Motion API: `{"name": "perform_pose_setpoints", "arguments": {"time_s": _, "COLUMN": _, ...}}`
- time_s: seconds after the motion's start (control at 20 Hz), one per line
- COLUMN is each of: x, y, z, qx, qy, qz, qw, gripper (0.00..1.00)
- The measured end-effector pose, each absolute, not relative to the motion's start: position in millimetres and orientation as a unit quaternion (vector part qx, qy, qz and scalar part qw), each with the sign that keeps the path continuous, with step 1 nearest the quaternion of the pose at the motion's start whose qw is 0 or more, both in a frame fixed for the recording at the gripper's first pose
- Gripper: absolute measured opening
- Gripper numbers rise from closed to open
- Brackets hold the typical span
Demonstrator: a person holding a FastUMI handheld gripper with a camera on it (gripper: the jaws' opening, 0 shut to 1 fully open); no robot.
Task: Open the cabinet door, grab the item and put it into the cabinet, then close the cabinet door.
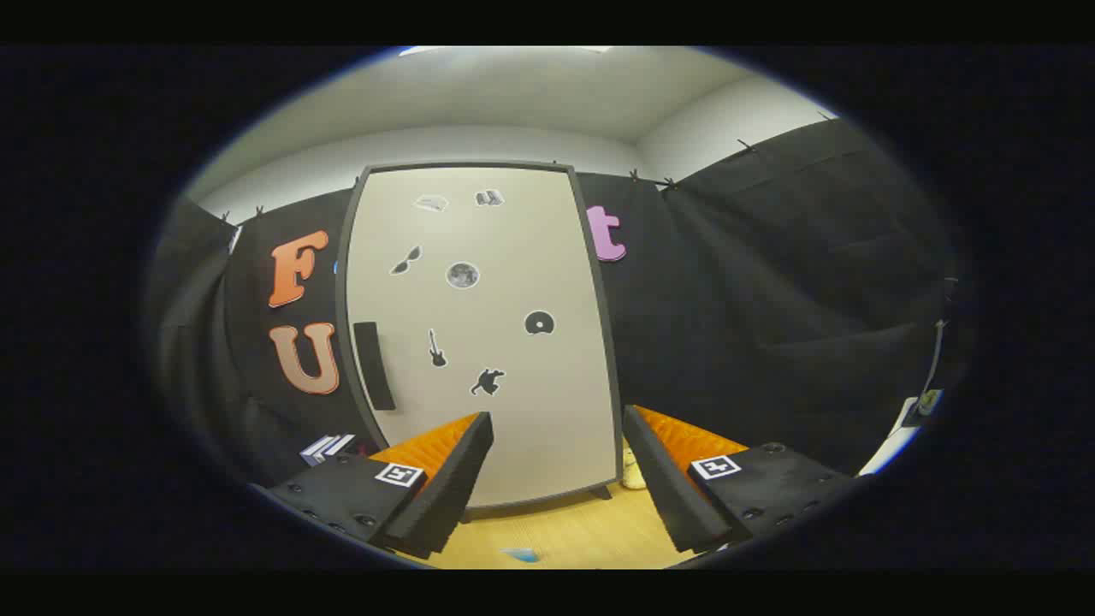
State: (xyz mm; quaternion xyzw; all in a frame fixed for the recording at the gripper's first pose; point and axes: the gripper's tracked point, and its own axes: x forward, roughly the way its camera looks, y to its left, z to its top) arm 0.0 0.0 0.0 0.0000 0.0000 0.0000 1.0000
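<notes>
One cabinet door (488,342) ahead, shut, flat matte panel w/ stickers, dark vertical handle (375,366) near its left edge. Gripper (556,466) jaws wide apart, holding nothing. We should hook that handle squarely, pull along the hinge arc. Small pale item (633,472) sits on wood counter (582,530) by door's lower right corner.

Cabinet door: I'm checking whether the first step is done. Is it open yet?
No. The cabinet door sits flush in its frame, its handle untouched, beyond the open, empty gripper.
</notes>
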Motion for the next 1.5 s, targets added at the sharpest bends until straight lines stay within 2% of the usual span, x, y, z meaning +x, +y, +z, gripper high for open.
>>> {"name": "perform_pose_setpoints", "arguments": {"time_s": 0.35, "x": -1, "y": 11, "z": 4, "qx": -0.015, "qy": -0.005, "qz": 0.001, "qw": 1.000, "gripper": 0.98}}
{"name": "perform_pose_setpoints", "arguments": {"time_s": 0.6, "x": -1, "y": 37, "z": 7, "qx": 0.017, "qy": -0.019, "qz": 0.038, "qw": 0.999, "gripper": 0.98}}
{"name": "perform_pose_setpoints", "arguments": {"time_s": 1.2, "x": 11, "y": 52, "z": -4, "qx": 0.005, "qy": 0.007, "qz": 0.021, "qw": 1.000, "gripper": 0.98}}
{"name": "perform_pose_setpoints", "arguments": {"time_s": 1.5, "x": 25, "y": 107, "z": -6, "qx": -0.007, "qy": 0.015, "qz": 0.076, "qw": 0.997, "gripper": 0.98}}
